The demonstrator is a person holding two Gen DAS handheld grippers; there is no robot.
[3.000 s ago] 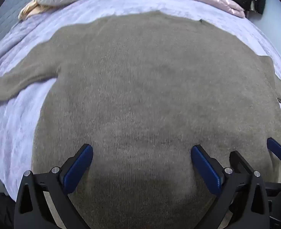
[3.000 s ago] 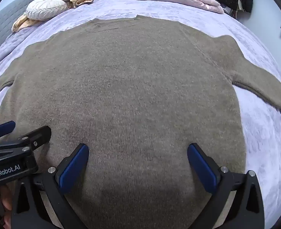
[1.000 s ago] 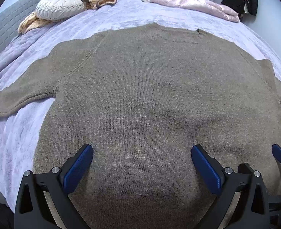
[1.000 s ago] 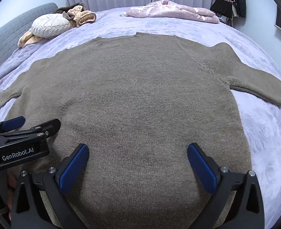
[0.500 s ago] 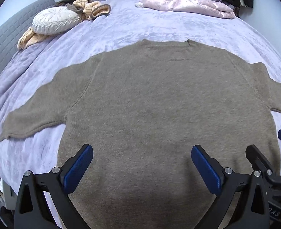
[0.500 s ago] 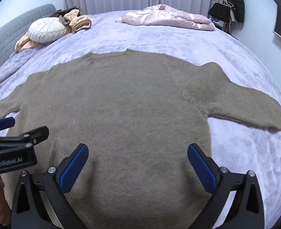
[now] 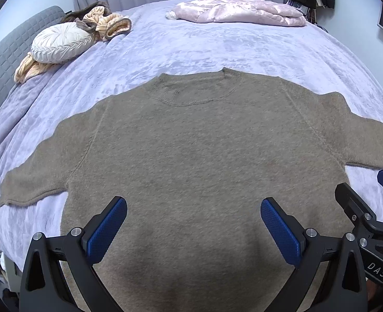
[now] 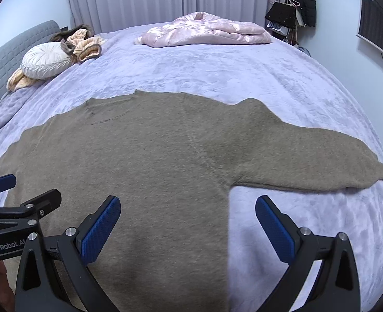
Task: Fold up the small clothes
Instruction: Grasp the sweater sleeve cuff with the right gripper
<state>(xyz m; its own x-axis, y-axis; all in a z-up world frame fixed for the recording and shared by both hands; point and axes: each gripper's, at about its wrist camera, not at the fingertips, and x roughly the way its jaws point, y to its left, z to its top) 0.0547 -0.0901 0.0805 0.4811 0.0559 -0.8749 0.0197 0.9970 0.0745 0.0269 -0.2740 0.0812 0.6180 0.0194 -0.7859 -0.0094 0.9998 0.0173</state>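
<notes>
An olive-brown knit sweater (image 7: 196, 156) lies flat on the lavender bedspread (image 7: 217, 44), neck away from me and both sleeves spread sideways. My left gripper (image 7: 194, 223) hangs open above the sweater's lower body, nothing between its blue pads. In the right wrist view the same sweater (image 8: 144, 161) fills the left and middle, its right sleeve (image 8: 308, 158) reaching right. My right gripper (image 8: 187, 223) is open above the sweater's lower right side edge, empty. Each gripper shows at the edge of the other's view: the right gripper (image 7: 373, 208), the left gripper (image 8: 12, 202).
A pink quilted jacket (image 8: 207, 32) lies at the far side of the bed. A white round pillow (image 7: 61, 43) and tan-brown clothes (image 7: 103, 24) sit at the far left by the grey headboard (image 8: 6, 52). Bags and a dark coat (image 8: 295, 5) hang at the back right.
Both grippers have risen and drawn back from the sweater, so it looks smaller and the whole garment with both sleeves shows. Both stayed open and empty; the sweater has not moved.
</notes>
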